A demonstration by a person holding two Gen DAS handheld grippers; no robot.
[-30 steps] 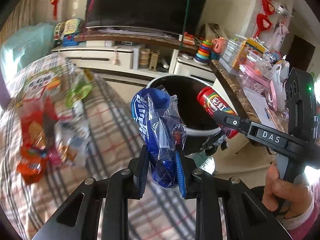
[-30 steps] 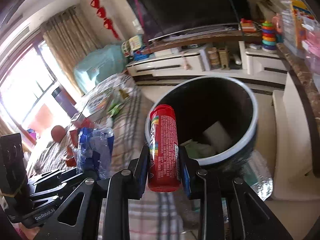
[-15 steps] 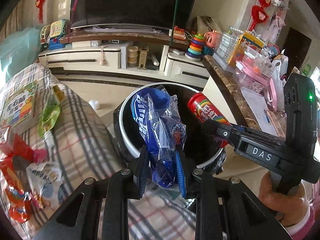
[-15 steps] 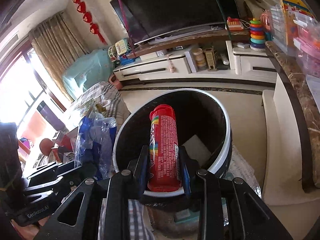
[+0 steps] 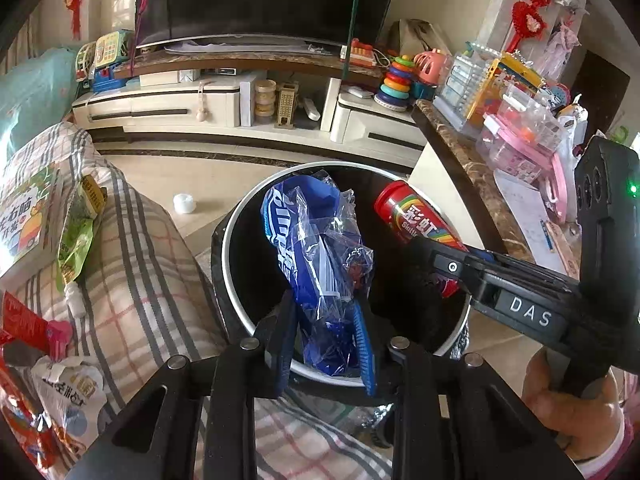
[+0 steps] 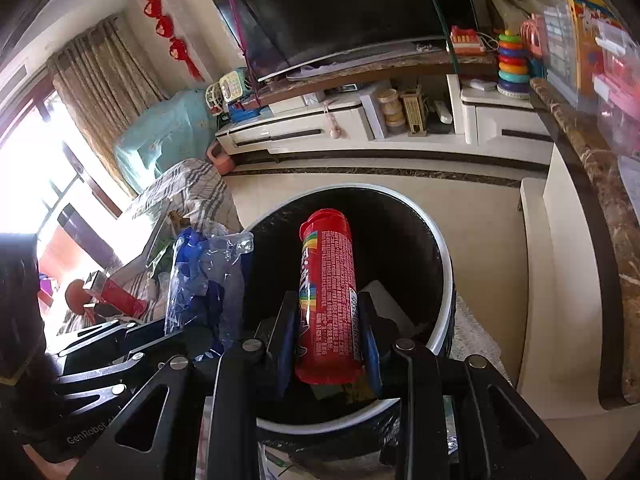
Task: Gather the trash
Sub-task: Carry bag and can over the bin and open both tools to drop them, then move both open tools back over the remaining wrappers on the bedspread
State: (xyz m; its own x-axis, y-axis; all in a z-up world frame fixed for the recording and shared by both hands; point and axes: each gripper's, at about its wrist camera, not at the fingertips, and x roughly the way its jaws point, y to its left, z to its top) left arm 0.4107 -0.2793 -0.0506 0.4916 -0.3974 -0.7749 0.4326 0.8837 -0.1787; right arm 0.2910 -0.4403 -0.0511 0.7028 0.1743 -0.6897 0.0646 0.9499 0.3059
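1. Trash: a crumpled blue plastic wrapper (image 5: 320, 264) sits between the jaws of the left gripper (image 5: 326, 340); those jaws are opening, though the wrapper still fills the narrow gap between the blue pads.
2. A red candy tube (image 6: 328, 300) stands upright in the right gripper (image 6: 328, 344), whose jaws are nearly closed and press on both its sides.
3. Both pieces hang over the mouth of one round black bin (image 5: 240, 280) with a white rim; some pale trash lies at its bottom.
4. Left of the bin is a surface covered with a plaid cloth (image 5: 140, 280), carrying a green wrapper (image 5: 76, 232), a white snack bag (image 5: 72, 396) and red packets (image 5: 24, 324).
5. A hand (image 5: 572, 404) grips the right gripper's handle.
6. Beyond the tiled floor stand one television (image 6: 344, 12) on a low white cabinet (image 6: 360, 128) with toys, and a cluttered brown stone counter (image 5: 472, 160) on the right.
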